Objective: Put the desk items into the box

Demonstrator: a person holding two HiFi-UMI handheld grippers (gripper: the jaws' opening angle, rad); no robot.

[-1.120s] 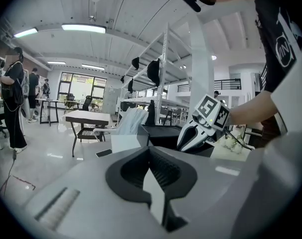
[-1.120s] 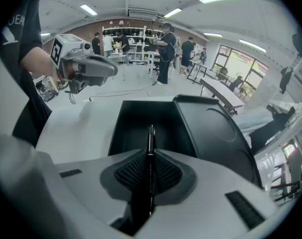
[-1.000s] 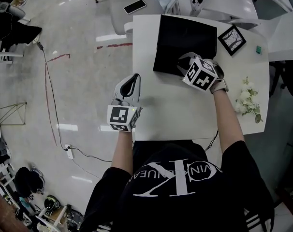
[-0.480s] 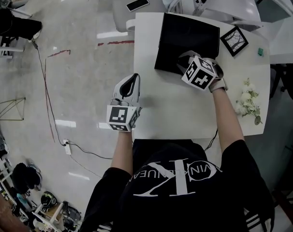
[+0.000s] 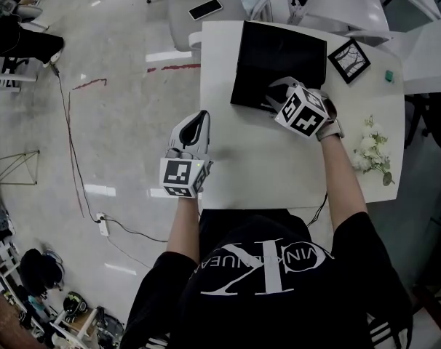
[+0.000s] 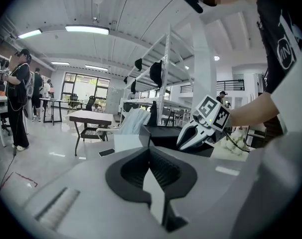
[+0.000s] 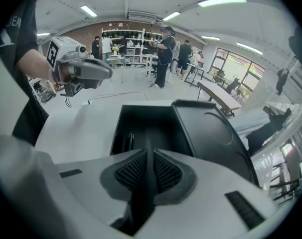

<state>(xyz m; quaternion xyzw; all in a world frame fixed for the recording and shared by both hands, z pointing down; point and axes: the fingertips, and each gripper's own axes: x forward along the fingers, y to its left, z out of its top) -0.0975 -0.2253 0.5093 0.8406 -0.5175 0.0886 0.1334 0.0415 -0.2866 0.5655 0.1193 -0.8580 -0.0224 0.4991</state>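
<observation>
The right gripper (image 5: 270, 102) hovers over the near edge of the open black box (image 5: 279, 53), which sits at the far side of the white desk (image 5: 249, 166). Its jaws are pressed together with nothing between them. The left gripper (image 5: 203, 116) hangs at the desk's left edge, well apart from the box, also clenched and empty.

There is one box, with its lid (image 7: 216, 138) lying open to the right of the tray. There are two grippers, one small black picture frame (image 5: 349, 59) just right of the box, one sprig of white flowers (image 5: 372, 151) near the desk's right edge, and one small green item (image 5: 388, 73) near the far right corner. A single phone (image 5: 206, 8) lies on a chair beyond the desk.

The right gripper view looks straight down into the box's tray (image 7: 151, 123) and shows a thin dark pen-like thing (image 7: 129, 139) along its left wall, which the head view does not resolve. It also shows the left gripper off to the left. The left gripper view sees the box only edge-on, with the right gripper (image 6: 182, 143) above it, and shows people standing in the room behind.
</observation>
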